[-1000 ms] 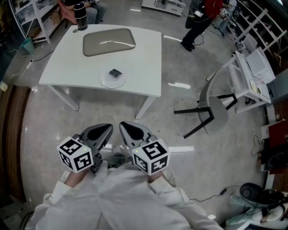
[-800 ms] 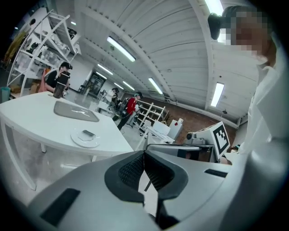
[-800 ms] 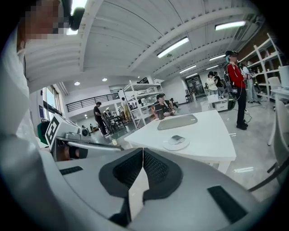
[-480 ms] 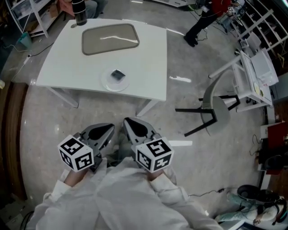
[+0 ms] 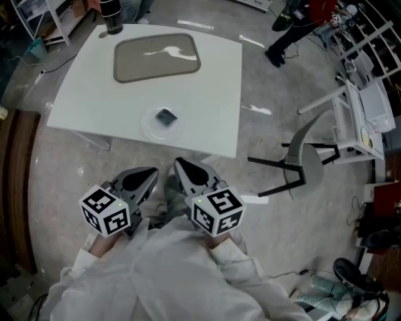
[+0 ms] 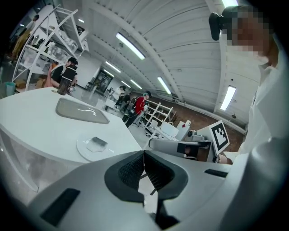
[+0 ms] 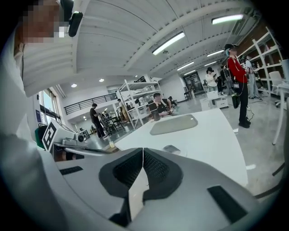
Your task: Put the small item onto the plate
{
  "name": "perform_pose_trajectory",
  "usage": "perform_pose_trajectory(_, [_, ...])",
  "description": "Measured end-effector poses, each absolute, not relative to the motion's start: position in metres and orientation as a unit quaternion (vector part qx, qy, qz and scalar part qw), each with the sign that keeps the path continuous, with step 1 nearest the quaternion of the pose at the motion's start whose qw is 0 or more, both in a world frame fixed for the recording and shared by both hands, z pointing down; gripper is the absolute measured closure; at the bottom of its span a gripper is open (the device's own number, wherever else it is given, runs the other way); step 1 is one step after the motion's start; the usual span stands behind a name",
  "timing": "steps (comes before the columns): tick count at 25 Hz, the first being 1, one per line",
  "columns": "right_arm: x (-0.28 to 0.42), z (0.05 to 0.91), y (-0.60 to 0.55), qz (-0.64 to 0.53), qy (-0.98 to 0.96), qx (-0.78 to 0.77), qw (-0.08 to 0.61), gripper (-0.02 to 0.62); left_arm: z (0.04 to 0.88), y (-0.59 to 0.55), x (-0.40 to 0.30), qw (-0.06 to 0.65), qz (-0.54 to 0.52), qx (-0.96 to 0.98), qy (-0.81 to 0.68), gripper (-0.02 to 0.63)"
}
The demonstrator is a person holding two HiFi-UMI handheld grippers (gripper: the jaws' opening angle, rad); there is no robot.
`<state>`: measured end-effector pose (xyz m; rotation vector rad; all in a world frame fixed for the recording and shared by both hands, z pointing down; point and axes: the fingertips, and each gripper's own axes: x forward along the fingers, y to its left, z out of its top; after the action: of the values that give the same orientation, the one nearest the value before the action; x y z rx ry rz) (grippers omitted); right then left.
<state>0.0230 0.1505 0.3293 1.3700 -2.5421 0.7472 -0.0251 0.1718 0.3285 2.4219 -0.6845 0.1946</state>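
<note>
A small grey item (image 5: 165,116) lies on a clear round plate (image 5: 152,128) near the front edge of the white table (image 5: 88,88). In the left gripper view the item (image 6: 96,143) rests on the plate (image 6: 83,149); in the right gripper view the item (image 7: 172,148) shows just past the jaws. My left gripper (image 5: 149,174) and right gripper (image 5: 182,166) are held side by side close to my body, well short of the table. Both are shut and hold nothing.
A grey tray (image 5: 155,56) lies at the table's far side, with a dark bottle (image 5: 113,19) at the far left corner. A chair (image 5: 301,160) stands to the right. A person in red (image 5: 301,25) walks beyond the table. Shelving (image 5: 369,94) lines the right.
The view has shifted: the table and plate sit slightly lower and more to the right in the head view. Both grippers stay shut, held close to my body.
</note>
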Motion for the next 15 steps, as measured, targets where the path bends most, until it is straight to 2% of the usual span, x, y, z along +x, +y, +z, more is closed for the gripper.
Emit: perform_pose_trajectory(15, [0.054, 0.334, 0.032, 0.264, -0.867, 0.411, 0.094, 0.58, 0.332, 0.054, 0.008, 0.313, 0.078, 0.898, -0.3, 0.595])
